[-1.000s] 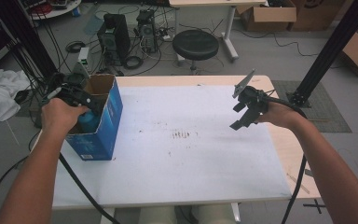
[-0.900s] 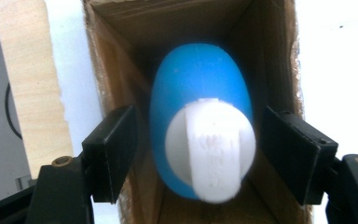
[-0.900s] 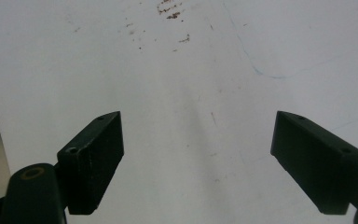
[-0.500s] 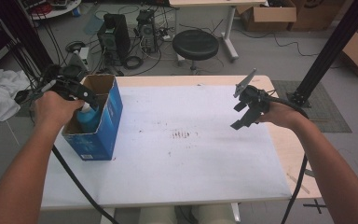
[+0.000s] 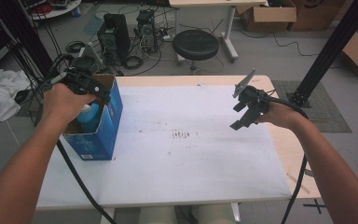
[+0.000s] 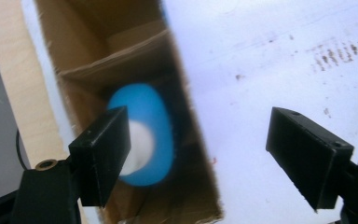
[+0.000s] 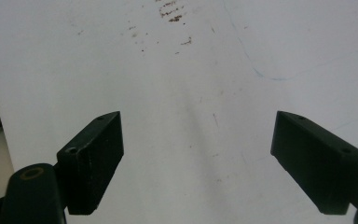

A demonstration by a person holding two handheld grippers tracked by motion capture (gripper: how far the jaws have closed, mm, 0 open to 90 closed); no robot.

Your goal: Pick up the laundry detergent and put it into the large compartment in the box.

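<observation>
An open blue cardboard box (image 5: 98,135) stands on the left of the white table (image 5: 186,163). Inside it lies a blue rounded object (image 5: 89,116) with a white end; in the left gripper view the blue object (image 6: 151,121) is blurred and sits well below the jaws. My left gripper (image 5: 100,93) hovers over the box's (image 6: 121,60) opening. Its jaws have just been opening and stand wide, with nothing pressed between them (image 6: 205,144). My right gripper (image 5: 242,109) hangs above the table's right side, open and empty (image 7: 200,154).
Brown stains (image 5: 184,135) mark the middle of the table. The light wooden rim (image 5: 289,154) shows along the right and far edges. Behind the table are a black stool (image 5: 196,44), computer towers (image 5: 114,32), cables and cardboard boxes (image 5: 270,14).
My left hand has lifted up and away from inside the box, and the blue object stays behind in it. The right hand has kept still.
</observation>
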